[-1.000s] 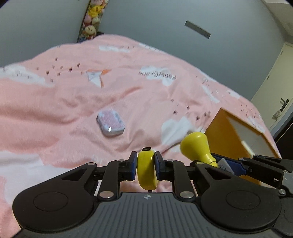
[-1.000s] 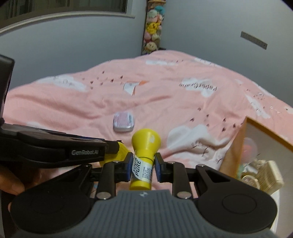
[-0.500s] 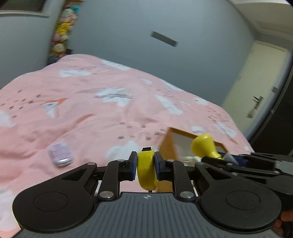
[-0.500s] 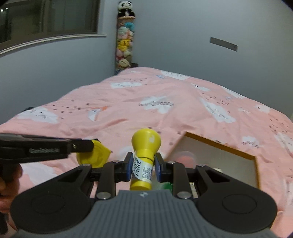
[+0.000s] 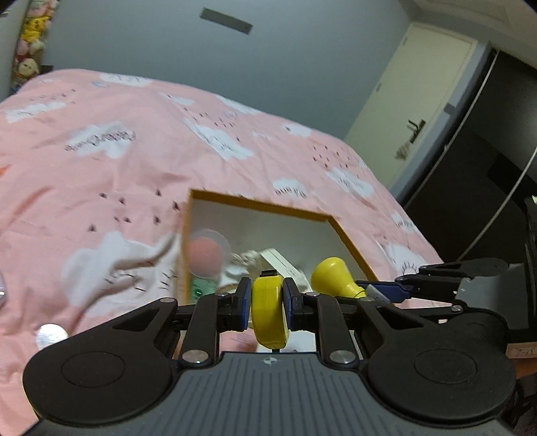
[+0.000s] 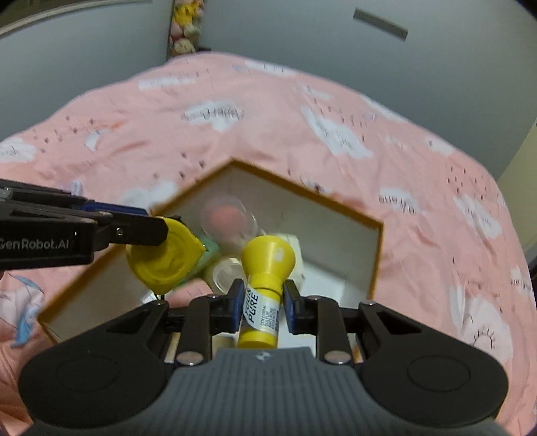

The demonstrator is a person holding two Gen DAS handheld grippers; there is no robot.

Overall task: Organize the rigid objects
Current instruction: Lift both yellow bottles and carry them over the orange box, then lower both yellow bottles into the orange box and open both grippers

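Observation:
My left gripper (image 5: 267,307) is shut on a flat yellow disc-shaped case (image 5: 268,313), held edge-on; in the right wrist view the same case (image 6: 162,260) shows its broad face. My right gripper (image 6: 261,298) is shut on a yellow bottle (image 6: 265,271) with a flared cap and a white label; its cap (image 5: 330,276) shows at the right of the left wrist view. Both grippers hover over the near side of an open orange-rimmed box (image 6: 303,187) with white inner walls (image 5: 261,219). The box holds a pink round item in a clear shell (image 5: 204,256), a green item and pale pieces.
The box lies on a pink bed cover with white clouds (image 5: 100,144). A small silvery round thing (image 5: 52,333) rests on the cover at the lower left. A cream door (image 5: 412,100) and dark wardrobe stand at the right; plush toys (image 6: 183,23) hang in the far corner.
Both grippers have swung right across the bed and up, from beside the box to over it. The pink tin on the cover has slid out of view to the left. Both grips unchanged.

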